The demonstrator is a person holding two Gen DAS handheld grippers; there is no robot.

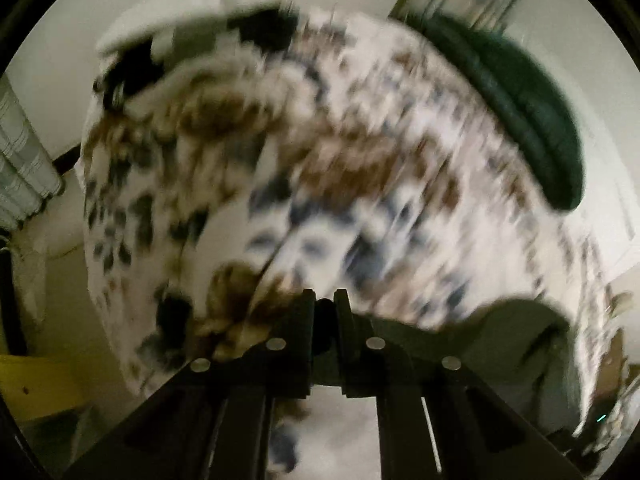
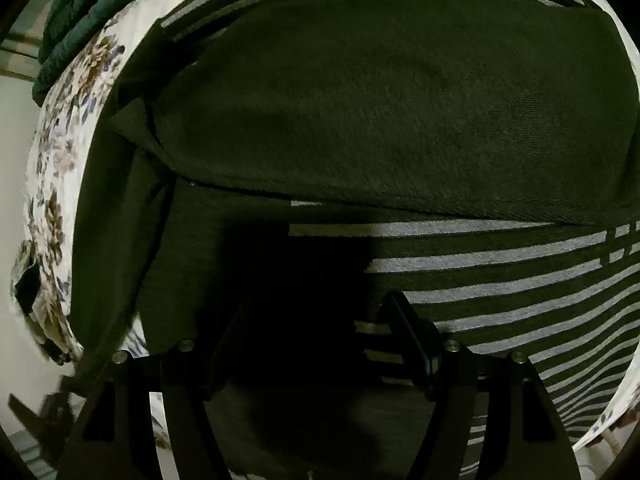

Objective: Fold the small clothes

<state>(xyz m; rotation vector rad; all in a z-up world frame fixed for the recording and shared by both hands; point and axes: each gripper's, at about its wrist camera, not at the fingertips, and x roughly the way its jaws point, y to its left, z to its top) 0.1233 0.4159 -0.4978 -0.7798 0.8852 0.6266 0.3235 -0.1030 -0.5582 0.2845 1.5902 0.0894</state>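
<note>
Left wrist view: heavy motion blur. The left gripper (image 1: 324,300) has its jaws drawn almost together with only a narrow slot between the tips; whether any cloth is caught there I cannot tell. Ahead lies a floral sheet (image 1: 280,168), white with brown and blue flowers, covering a bed. A dark green pillow (image 1: 520,108) sits at its far right edge. A fold of olive-green cloth (image 1: 512,332) shows just right of the fingers.

Right wrist view: sharp. The right gripper (image 2: 312,320) hangs with jaws spread wide, nothing pinched. Under it the dark green striped garment (image 2: 380,120) lies flat on the floral sheet, its plain part folded over the grey-striped part. The left finger sits in deep shadow.
</note>
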